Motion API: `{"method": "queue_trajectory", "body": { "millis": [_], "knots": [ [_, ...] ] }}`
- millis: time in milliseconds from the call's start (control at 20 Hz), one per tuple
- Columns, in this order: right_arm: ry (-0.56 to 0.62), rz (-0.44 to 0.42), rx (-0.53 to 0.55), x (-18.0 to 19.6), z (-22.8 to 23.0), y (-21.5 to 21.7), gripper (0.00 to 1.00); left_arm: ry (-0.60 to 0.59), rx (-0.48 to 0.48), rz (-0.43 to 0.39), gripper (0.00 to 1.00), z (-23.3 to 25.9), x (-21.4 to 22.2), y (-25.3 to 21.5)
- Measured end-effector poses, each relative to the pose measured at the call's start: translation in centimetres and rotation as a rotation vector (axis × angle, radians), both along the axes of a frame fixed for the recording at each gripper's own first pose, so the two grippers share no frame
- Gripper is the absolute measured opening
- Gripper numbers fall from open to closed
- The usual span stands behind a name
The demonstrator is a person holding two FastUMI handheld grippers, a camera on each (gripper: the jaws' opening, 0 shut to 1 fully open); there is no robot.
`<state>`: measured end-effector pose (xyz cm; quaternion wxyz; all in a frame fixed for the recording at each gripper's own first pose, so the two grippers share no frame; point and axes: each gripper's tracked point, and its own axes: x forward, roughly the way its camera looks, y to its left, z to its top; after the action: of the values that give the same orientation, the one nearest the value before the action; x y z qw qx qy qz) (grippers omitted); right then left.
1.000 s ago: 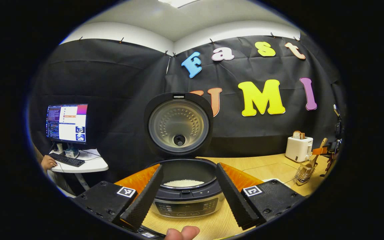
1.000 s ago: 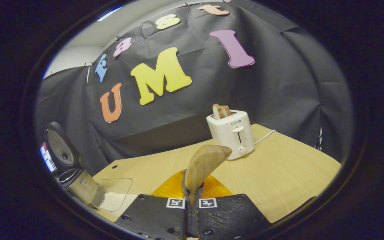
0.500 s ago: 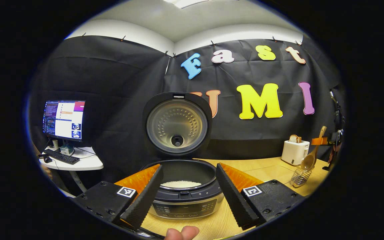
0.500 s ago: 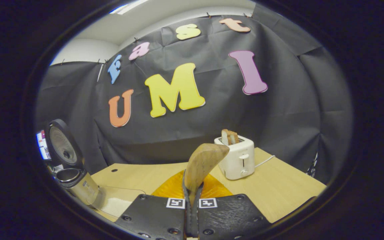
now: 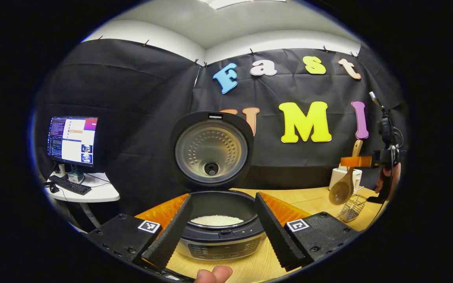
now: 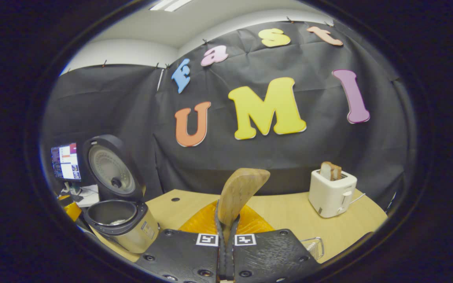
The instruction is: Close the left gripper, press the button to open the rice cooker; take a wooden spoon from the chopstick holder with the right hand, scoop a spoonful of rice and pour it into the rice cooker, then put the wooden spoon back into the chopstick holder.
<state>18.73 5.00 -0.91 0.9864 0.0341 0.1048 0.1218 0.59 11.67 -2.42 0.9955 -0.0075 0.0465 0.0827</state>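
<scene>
Wooden spoon (image 6: pixel 239 194): pinched by its handle between my right gripper (image 6: pixel 226 251) fingers; seen from my left gripper view, its bowl (image 5: pixel 341 191) hangs above the chopstick holder (image 5: pixel 351 208), clear of the wire.
Handling: I judge it light, stiff, dry wood, unlikely to slip; the long lever below my grip may swing.
Hold point: upper handle, bowl hanging free for scooping.
Left gripper (image 5: pixel 222 232): jaws wide, empty, framing the rice cooker (image 5: pixel 219 232).
Rice cooker: lid (image 5: pixel 210 147) upright, open; white rice (image 5: pixel 215 220) in the pot.
Toaster (image 6: pixel 332 192): beside the holder, apart.
</scene>
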Motion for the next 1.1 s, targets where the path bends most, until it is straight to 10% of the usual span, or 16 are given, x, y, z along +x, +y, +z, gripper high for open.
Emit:
{"method": "queue_trajectory", "body": {
  "millis": [500, 1100],
  "knots": [
    [-0.039, -0.118, -0.385, -0.2, -7.5, 2.3, 0.0, 0.027, -0.055, 0.068, 1.0, 0.4, -1.3, 4.2],
    [0.141, 0.023, 0.02, -1.5, -8.9, 11.7, 0.0, 0.018, -0.113, 0.073, 1.0, 0.9, -1.9, 4.9]
  ]
}}
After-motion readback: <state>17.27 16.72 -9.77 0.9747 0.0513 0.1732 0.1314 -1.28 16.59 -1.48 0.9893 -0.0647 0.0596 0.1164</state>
